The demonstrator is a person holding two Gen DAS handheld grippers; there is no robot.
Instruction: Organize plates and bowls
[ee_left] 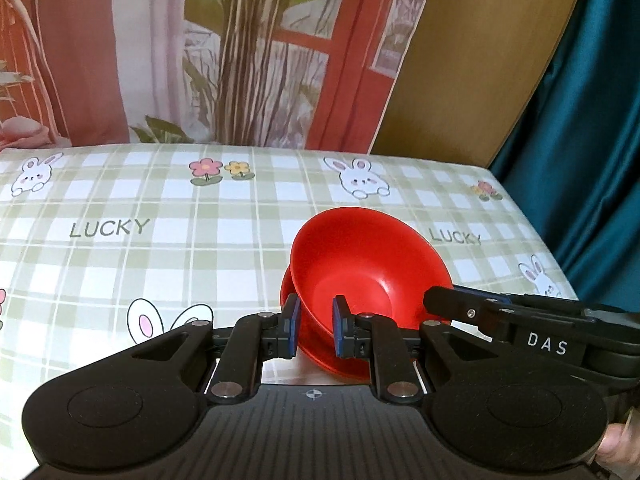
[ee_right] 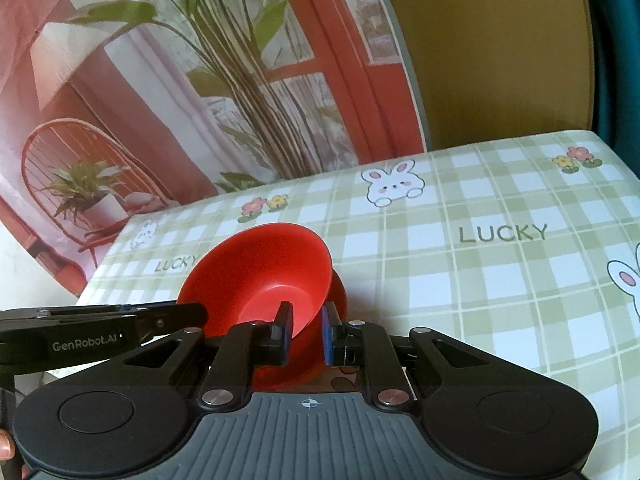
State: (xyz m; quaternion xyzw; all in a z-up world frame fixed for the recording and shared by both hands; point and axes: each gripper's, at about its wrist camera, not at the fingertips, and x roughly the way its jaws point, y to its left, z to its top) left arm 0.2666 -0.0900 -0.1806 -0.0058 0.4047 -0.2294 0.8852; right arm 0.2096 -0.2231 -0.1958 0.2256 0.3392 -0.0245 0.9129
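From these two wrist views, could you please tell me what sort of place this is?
Probably a home-style recording set, not a real kitchen: a table with a bunny tablecloth, a printed backdrop of a room with plants, and a teal curtain.

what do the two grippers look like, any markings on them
Both are matte black with two round side discs, a ribbed grey centre plate bearing a small crosshair, silver rivets and blue-padded fingers. The left gripper reads "GenRobot.AI" on its side; the right gripper reads "DAS". No cables or sleeves show.

The red plastic bowl [ee_left: 360, 264] sits in the red plate [ee_left: 316, 344] above the checked-cloth desk [ee_left: 160, 248], with the left claw [ee_left: 314, 330] and right claw [ee_right: 306, 334] pinching its near edge.
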